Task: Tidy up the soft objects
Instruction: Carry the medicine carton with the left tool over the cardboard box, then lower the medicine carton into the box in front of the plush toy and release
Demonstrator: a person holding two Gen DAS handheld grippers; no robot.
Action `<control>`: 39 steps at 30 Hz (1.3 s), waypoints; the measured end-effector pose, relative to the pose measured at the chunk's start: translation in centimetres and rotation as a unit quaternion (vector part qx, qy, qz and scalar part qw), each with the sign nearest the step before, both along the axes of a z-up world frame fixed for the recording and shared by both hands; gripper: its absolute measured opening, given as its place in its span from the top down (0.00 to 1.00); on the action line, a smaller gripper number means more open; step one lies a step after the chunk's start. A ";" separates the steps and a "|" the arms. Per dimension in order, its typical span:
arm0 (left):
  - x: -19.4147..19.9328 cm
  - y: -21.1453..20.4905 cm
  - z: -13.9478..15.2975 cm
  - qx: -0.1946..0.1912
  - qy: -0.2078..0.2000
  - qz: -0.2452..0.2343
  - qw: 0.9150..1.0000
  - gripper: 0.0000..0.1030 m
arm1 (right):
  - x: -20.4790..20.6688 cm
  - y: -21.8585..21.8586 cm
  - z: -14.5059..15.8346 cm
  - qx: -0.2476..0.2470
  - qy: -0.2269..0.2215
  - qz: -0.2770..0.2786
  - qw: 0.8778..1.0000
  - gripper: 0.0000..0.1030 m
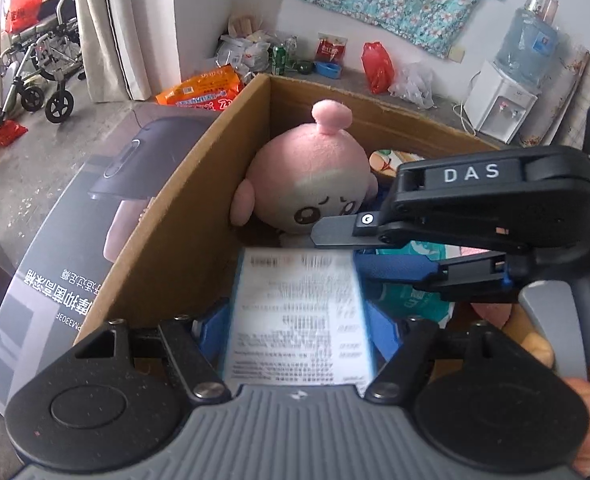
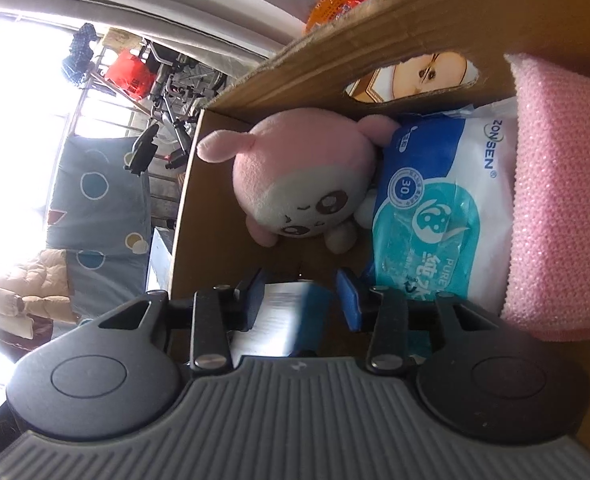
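I have both grippers over the open cardboard box [image 1: 199, 184]. Inside it, a pink plush doll [image 1: 311, 176] leans in the corner against the box wall. Beside the doll, in the right wrist view, a pack of wet wipes [image 2: 443, 216] lies flat, with a pink knitted cloth [image 2: 563, 184] at its far edge.

My left gripper [image 1: 295, 320] holds a white printed packet [image 1: 299, 316] between its blue pads, jaws fairly wide around it. My right gripper [image 2: 301, 298] has the same packet [image 2: 283, 320] between its fingers; a gap shows on one side, so its jaws stand apart and do not pinch.
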State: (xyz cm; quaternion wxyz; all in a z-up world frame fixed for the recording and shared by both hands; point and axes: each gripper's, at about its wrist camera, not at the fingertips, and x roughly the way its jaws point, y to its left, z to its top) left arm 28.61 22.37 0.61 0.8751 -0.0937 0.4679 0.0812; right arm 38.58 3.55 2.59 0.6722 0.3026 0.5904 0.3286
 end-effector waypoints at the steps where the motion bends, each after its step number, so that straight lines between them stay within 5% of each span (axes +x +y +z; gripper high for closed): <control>1: -0.1 0.0 0.1 -0.001 -0.003 0.000 1.000 0.23 | 0.0 -0.2 0.1 0.003 0.002 -0.003 1.000 0.60; 11: -1.7 -0.2 1.5 -0.008 -0.007 -0.002 1.000 0.25 | -1.5 -1.8 2.0 0.031 -0.005 -0.007 0.999 0.59; 20: -4.4 -0.2 2.0 -0.060 0.041 -0.011 0.997 0.31 | -7.4 -11.0 9.1 0.094 -0.106 -0.013 0.990 0.59; 25: -2.4 -0.8 0.0 -0.044 0.081 0.007 0.996 0.18 | -13.1 -18.3 9.8 0.114 -0.143 -0.036 0.982 0.58; 32: 1.0 -1.2 -3.4 -0.023 0.139 0.042 0.989 0.16 | -21.9 -27.9 7.4 0.116 -0.180 -0.094 0.972 0.54; 39: 1.7 -4.0 -5.5 0.092 0.140 -0.018 0.986 0.21 | -25.5 -34.9 5.4 0.082 -0.192 -0.175 0.962 0.50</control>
